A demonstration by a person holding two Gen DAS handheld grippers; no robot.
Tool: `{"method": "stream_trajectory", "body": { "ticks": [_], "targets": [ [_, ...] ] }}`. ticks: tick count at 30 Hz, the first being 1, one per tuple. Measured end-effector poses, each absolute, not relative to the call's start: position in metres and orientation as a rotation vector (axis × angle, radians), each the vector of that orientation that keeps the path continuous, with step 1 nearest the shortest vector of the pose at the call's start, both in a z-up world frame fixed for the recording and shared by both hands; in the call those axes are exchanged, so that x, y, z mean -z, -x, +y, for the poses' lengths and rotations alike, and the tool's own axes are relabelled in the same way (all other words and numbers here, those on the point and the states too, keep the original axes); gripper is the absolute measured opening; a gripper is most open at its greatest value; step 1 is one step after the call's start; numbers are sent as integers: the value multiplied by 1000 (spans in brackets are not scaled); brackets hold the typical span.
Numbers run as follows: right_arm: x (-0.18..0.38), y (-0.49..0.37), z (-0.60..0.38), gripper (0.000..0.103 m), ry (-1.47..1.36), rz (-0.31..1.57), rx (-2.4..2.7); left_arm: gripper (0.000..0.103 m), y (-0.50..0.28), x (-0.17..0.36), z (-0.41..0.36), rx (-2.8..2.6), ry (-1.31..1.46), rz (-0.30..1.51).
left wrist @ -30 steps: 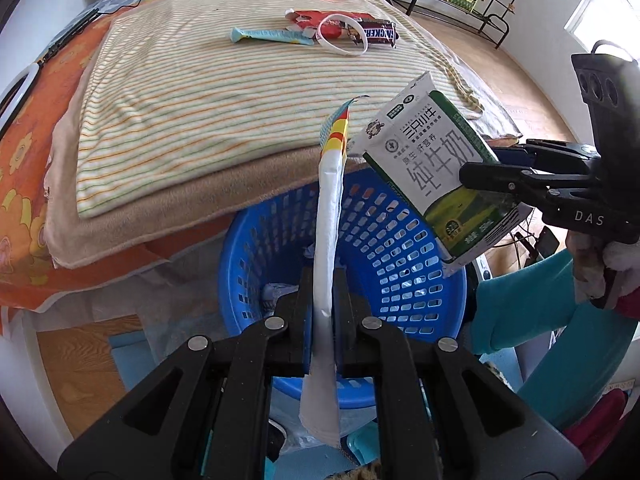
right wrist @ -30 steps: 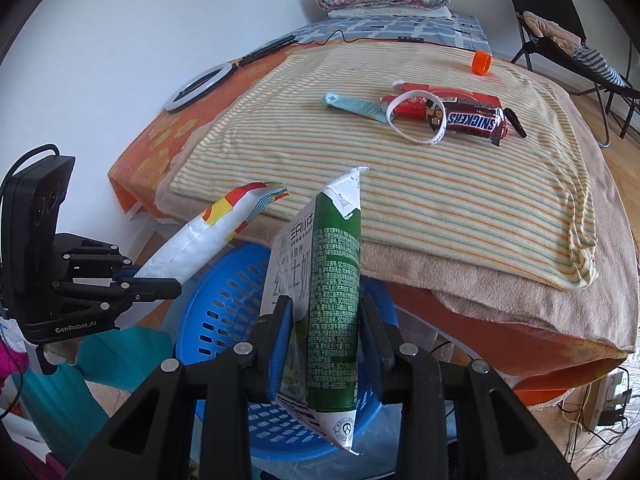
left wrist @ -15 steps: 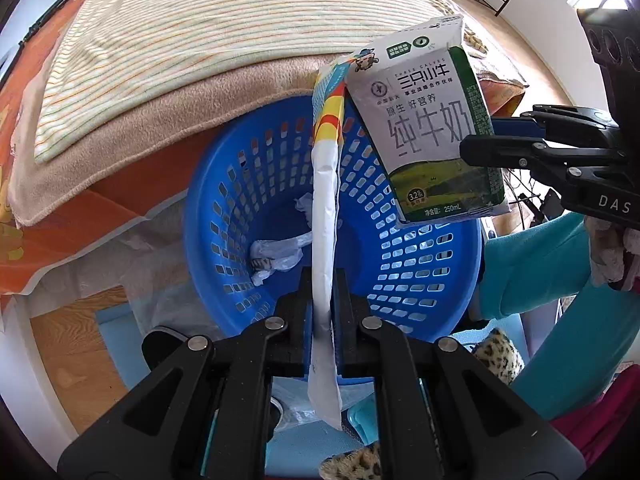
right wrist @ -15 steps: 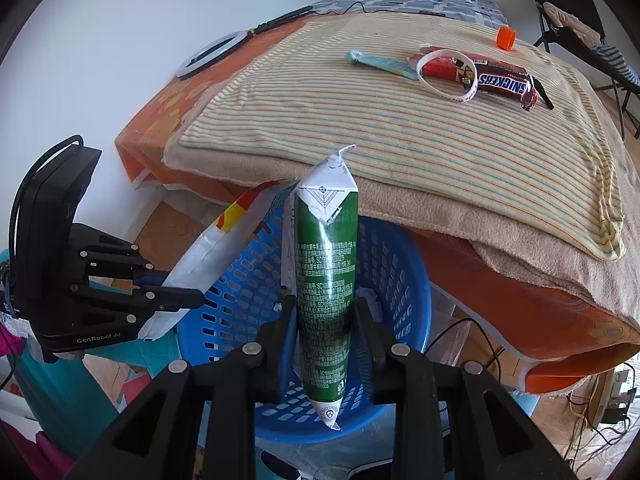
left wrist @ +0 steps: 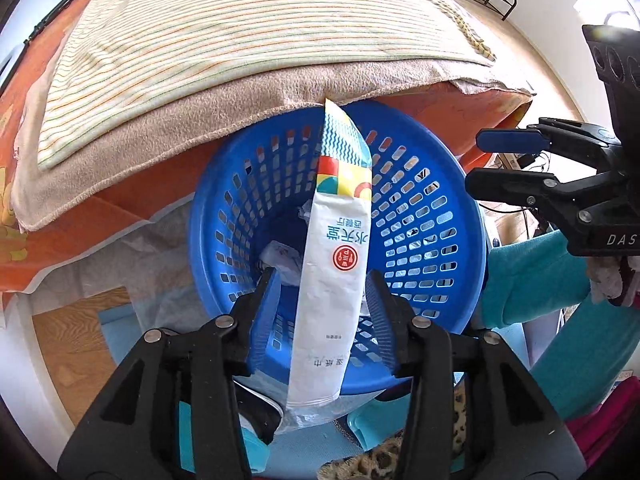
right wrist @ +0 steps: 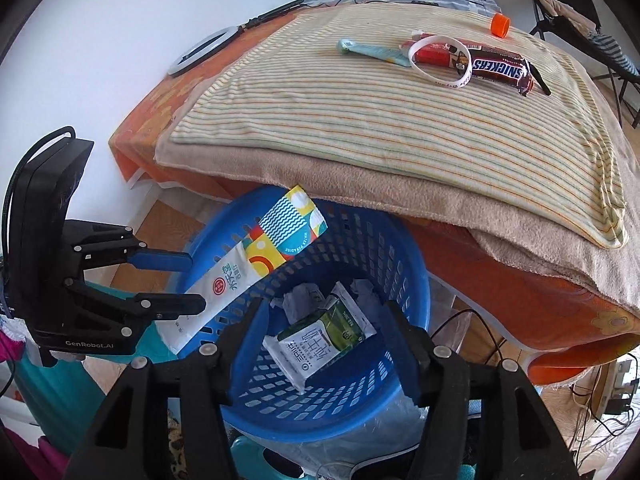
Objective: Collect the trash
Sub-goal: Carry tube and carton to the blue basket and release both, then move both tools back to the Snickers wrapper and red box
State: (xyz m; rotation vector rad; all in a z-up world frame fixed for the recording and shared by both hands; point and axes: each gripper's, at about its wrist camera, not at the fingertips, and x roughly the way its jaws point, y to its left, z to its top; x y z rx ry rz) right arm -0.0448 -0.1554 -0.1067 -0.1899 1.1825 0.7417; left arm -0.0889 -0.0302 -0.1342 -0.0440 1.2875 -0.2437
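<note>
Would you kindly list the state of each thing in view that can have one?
left gripper: jaws opening, wet-wipe packet between them, pads apart from it
right gripper: jaws opening, nothing between them
wet-wipe packet: over the basket, tilted, not yet down
milk carton: lying inside the basket
basket: upright, holding crumpled paper
chocolate bar: lying on the bed
orange cap: on the bed

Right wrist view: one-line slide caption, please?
Right gripper opening over the basket, carton inside; left gripper opening around the packet.
</note>
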Motion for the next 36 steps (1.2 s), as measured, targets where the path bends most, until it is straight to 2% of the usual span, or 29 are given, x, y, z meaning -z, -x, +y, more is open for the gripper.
{"method": "stream_trajectory", "body": {
  "ticks": [7, 8, 10, 16, 36],
  "targets": [
    [106, 43, -157, 79, 185, 1187, -721, 46, 86, 136, -30, 228, 46, 1298],
    [106, 43, -157, 80, 182, 1186, -719, 54, 86, 136, -30, 224, 45, 1300],
    [106, 41, -158, 82, 179, 1188, -712, 60, 85, 136, -28, 214, 48, 1294],
    [101, 37, -163, 87, 164, 1178, -701, 60, 79, 131, -25, 198, 56, 1283],
    [57, -26, -198, 87, -22, 1104, -608, 60, 9, 81, -20, 148, 75, 1164]
  ]
}}
